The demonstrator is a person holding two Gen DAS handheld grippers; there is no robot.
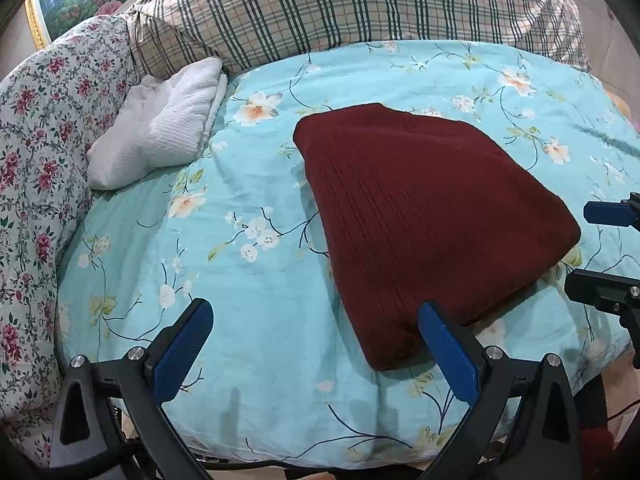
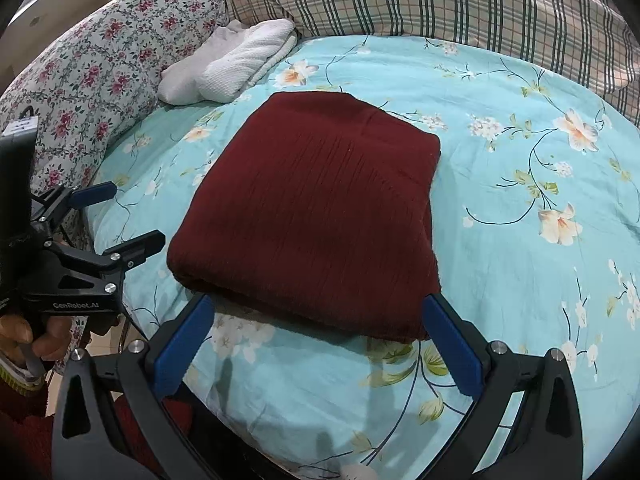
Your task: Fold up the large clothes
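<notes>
left gripper (image 1: 316, 322): jaws spread wide, nothing between them, blue pads (image 1: 182, 350) over the near edge of the bed. right gripper (image 2: 318, 318): jaws likewise wide apart, holding nothing.

dark red garment (image 1: 420, 220), ribbed knit, lies folded into a compact rectangle on the turquoise floral bedsheet (image 1: 248, 280). from the left wrist view it sits ahead and to the right, its near corner just beside the right-hand pad; contact cannot be confirmed. from the right wrist view the garment lies directly ahead, its near folded edge just beyond both fingertips, spanning the gap between them.

left gripper appears at the left of the right wrist view, held by a hand (image 2: 24, 340), apart from the garment's left edge.

white towel (image 1: 160, 124) lies near the floral pillow (image 1: 44, 128), well apart from the garment. plaid quilt (image 1: 360, 4) lies behind.
</notes>
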